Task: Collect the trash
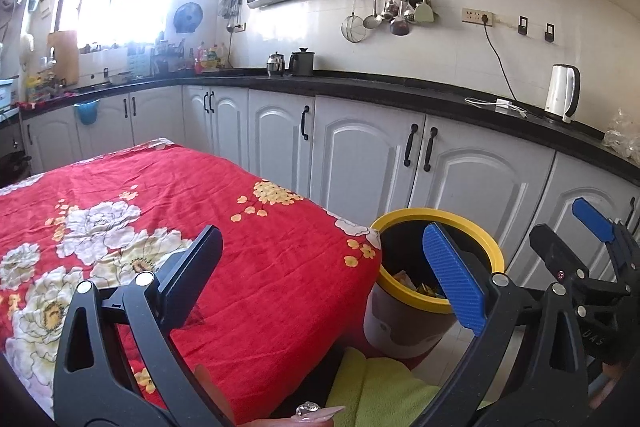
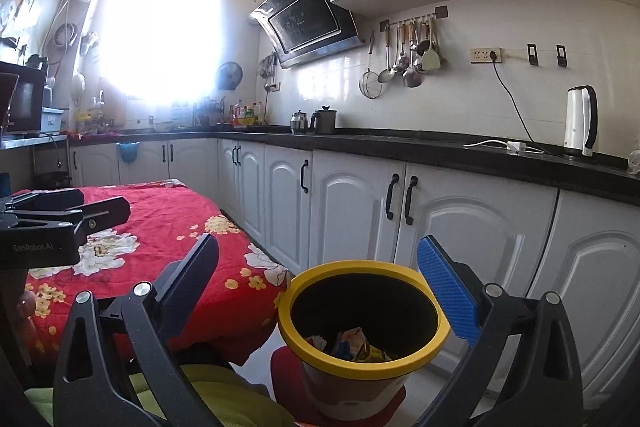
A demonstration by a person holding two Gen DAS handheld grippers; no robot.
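Yellow rim front and centre: the trash bin (image 2: 362, 331) sits on the floor just beside the corner of the bench draped in a red floral cloth (image 1: 168, 211), and wrappers are visible at its bottom. The right gripper (image 2: 320, 291) hangs right over the bin's mouth, jaws spread wide with nothing between them, the blue pad (image 2: 448, 295) out past the right edge of the rim. The left gripper (image 1: 324, 275) is over the bench corner, jaws also wide apart and empty, with the bin off to its right and a little below, partly behind its own blue pad (image 1: 454, 275). So the right side is plainly the nearer one to the bin, looking straight down its opening. What shows of the red cloth looks bare of loose rubbish, so I judge the collecting largely done; any further piece would have to come from outside these views
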